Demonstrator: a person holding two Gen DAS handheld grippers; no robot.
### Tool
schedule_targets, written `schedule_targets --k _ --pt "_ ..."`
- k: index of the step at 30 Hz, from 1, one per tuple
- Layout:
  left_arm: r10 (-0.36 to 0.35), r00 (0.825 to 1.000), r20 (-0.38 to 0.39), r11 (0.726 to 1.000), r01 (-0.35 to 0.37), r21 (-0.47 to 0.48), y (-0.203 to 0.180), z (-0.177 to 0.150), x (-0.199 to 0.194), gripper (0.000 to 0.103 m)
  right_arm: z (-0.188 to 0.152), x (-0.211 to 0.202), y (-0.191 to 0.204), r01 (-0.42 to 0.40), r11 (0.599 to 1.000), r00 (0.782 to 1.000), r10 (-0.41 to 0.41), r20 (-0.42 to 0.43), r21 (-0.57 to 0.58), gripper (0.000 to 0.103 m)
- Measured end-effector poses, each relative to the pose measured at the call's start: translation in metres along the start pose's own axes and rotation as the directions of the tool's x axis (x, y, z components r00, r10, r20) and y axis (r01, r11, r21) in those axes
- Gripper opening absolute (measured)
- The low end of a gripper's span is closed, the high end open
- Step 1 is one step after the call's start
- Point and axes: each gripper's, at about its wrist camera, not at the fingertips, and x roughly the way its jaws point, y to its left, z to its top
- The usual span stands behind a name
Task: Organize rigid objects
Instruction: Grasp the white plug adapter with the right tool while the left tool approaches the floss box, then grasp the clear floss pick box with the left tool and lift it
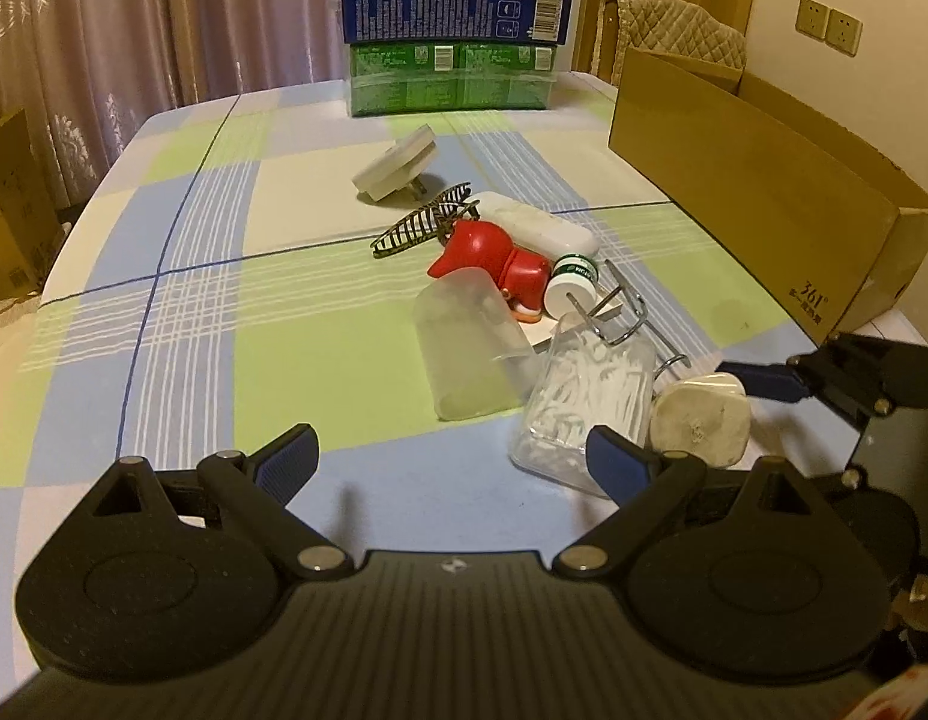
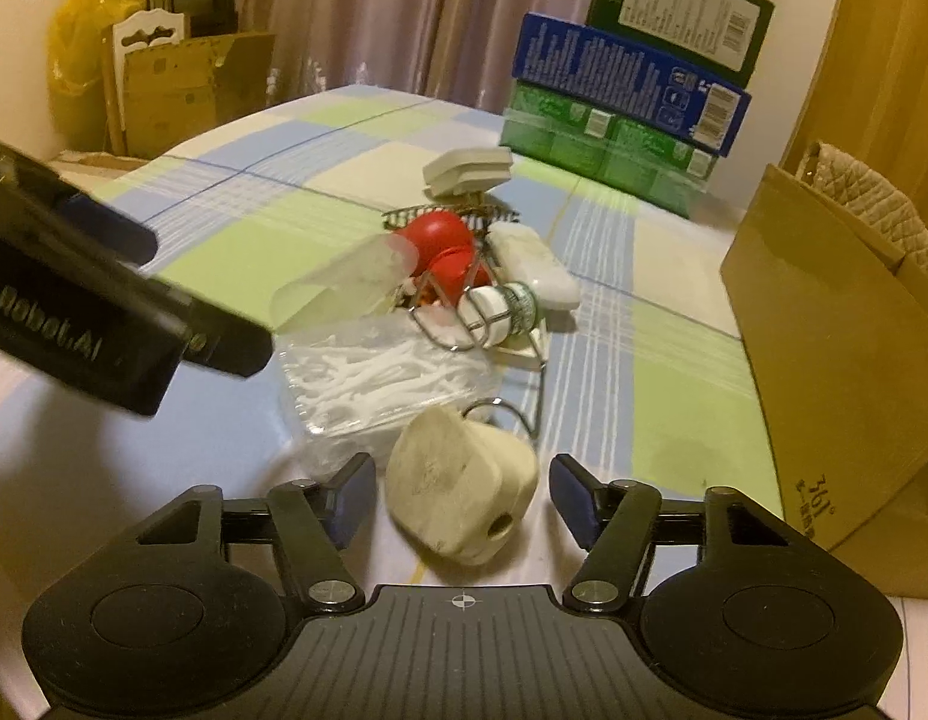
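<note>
A pile of small objects lies on the checked tablecloth (image 1: 284, 324): a red toy (image 1: 494, 258), a clear plastic cup (image 1: 470, 348), a clear box of white floss picks (image 1: 584, 402), a green-labelled white bottle (image 1: 575, 282), a wire rack (image 1: 620, 312), a dark hair claw (image 1: 422, 222), a white case (image 1: 542, 225) and a white plug adapter (image 1: 398, 165). A cream plug block (image 2: 461, 489) sits between my right gripper's (image 2: 464, 495) open fingers, not touched. My left gripper (image 1: 452, 456) is open and empty, just before the floss box. The right gripper also shows in the left wrist view (image 1: 758, 381).
An open cardboard box (image 1: 764, 192) stands at the table's right side. Stacked green and blue cartons (image 1: 458, 36) stand at the far edge. Curtains hang behind. More cardboard and a yellow bag (image 2: 86, 54) sit off the table's left.
</note>
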Motion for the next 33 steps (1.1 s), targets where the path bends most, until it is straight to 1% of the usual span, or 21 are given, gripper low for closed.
schedule_targets --k 2,5,8,12,15,18,20,21,24,26,28,30,33 --pt "0.0 1.0 -0.006 1.0 0.0 -0.003 0.0 -0.001 0.002 0.094 0.001 0.0 -0.002 -0.006 1.0 1.0 0.006 -0.003 0.0 0.05" --pt "-0.006 1.0 -0.003 1.0 0.006 0.017 -0.003 -0.002 0.002 0.094 -0.001 -0.004 -0.006 -0.002 1.0 1.0 0.002 -0.014 0.003 0.05" --pt "-0.022 1.0 0.012 0.998 0.021 0.059 -0.011 -0.002 0.001 0.094 -0.004 -0.011 -0.014 -0.002 1.0 1.0 0.003 -0.023 0.026 0.05" --pt "-0.07 0.997 0.023 0.991 0.067 0.114 -0.027 -0.001 0.004 0.094 -0.012 -0.017 -0.022 0.019 1.0 0.999 -0.018 -0.038 0.025 0.05" --pt "-0.1 0.995 0.024 0.986 0.096 0.134 -0.036 0.002 0.01 0.094 -0.016 -0.02 -0.029 0.044 0.999 0.998 -0.043 -0.041 0.028 0.05" --pt "-0.106 0.994 0.021 0.983 0.102 0.156 -0.043 0.005 0.017 0.094 -0.021 -0.024 -0.037 0.061 0.997 0.997 -0.059 -0.047 0.048 0.05" --pt "-0.095 0.995 0.025 0.98 0.089 0.178 -0.047 0.007 0.022 0.093 -0.024 -0.027 -0.041 0.068 0.996 0.997 -0.065 -0.045 0.065 0.05" --pt "-0.089 0.996 0.022 0.978 0.083 0.19 -0.049 0.007 0.025 0.088 -0.025 -0.029 -0.044 0.068 0.995 0.997 -0.064 -0.047 0.077 0.05" --pt "-0.097 0.995 -0.001 0.977 0.096 0.189 -0.051 0.008 0.031 0.082 -0.026 -0.033 -0.049 0.075 0.992 0.997 -0.071 -0.042 0.099 0.05" --pt "-0.095 0.995 -0.01 0.974 0.096 0.205 -0.055 0.007 0.034 0.077 -0.026 -0.035 -0.053 0.074 0.99 0.997 -0.07 -0.042 0.123 0.049" --pt "-0.085 0.996 -0.02 0.97 0.087 0.227 -0.059 0.006 0.036 0.068 -0.025 -0.037 -0.057 0.075 0.987 0.997 -0.07 -0.038 0.14 0.045" --pt "-0.072 0.997 -0.028 0.972 0.077 0.224 -0.059 0.005 0.038 0.054 -0.025 -0.039 -0.06 0.073 0.986 0.997 -0.07 -0.026 0.148 0.039" --pt "-0.07 0.997 -0.04 0.975 0.077 0.208 -0.06 0.004 0.037 0.051 -0.023 -0.041 -0.062 0.072 0.987 0.997 -0.07 -0.021 0.145 0.038"
